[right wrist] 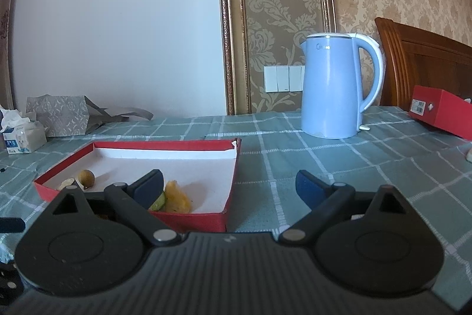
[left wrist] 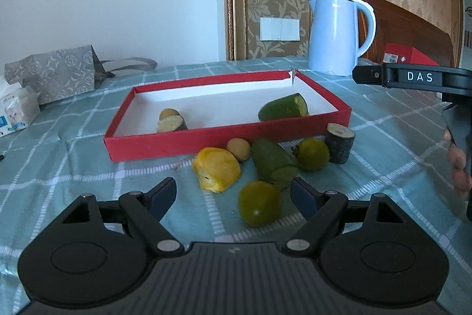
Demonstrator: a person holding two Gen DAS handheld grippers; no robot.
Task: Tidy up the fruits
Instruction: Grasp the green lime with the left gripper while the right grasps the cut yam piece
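A desk with a green checked cloth point(left wrist: 368, 114) stands by a white wall and flowery wallpaper. A blue kettle point(left wrist: 336, 34) sits near the back edge of the desk. A flat red box point(left wrist: 188, 142) lies in the middle. Inside it are a green fruit piece point(left wrist: 283, 107) on the right and a brown cut piece point(left wrist: 171, 120) on the left.

More fruit lies on the cloth just in front of the box: a yellow piece point(left wrist: 216, 169), a small brown ball point(left wrist: 239, 149), a green cut piece point(left wrist: 273, 163), two round green fruits point(left wrist: 259, 202) and a dark stump point(left wrist: 339, 142).

The left gripper point(left wrist: 233, 192) has its jaws wide and holds nothing. The nearest round green fruit sits between its tips.

The right gripper point(right wrist: 228, 186) is wide too and empty, above the front right corner of the box.
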